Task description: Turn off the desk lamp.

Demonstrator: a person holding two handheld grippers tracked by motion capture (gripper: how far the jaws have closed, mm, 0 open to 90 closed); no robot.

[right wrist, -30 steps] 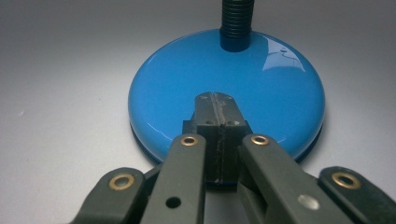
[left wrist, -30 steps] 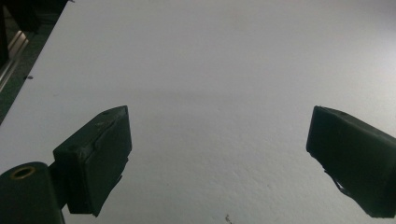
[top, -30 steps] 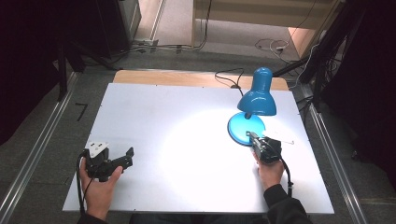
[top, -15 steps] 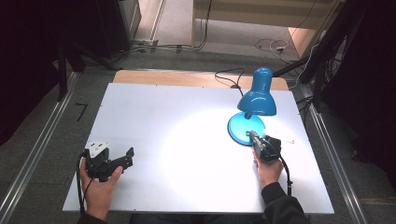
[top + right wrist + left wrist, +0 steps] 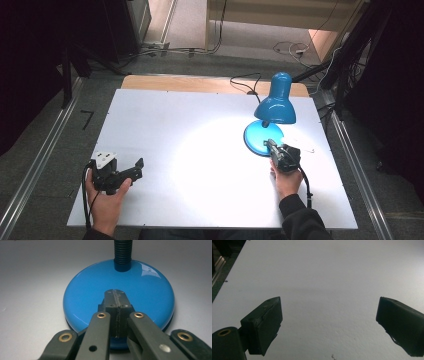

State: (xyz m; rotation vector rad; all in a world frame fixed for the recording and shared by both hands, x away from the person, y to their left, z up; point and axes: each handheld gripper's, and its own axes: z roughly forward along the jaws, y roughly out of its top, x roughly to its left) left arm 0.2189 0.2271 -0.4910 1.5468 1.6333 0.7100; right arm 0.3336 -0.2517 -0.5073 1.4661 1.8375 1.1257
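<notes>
Lamp (image 5: 274, 107) lit, base (image 5: 120, 290) at my 12 o'clock. My right tongs (image 5: 116, 296) shut, empty, tip over base, apparently pressing switch. My left tongs (image 5: 329, 325) wide open, empty, idle on tabletop (image 5: 175, 130). Next: lift off gently, no dragging base.

You will find nothing to read here: no word, label, brand, number or sign can be made out on anything in these views.
</notes>
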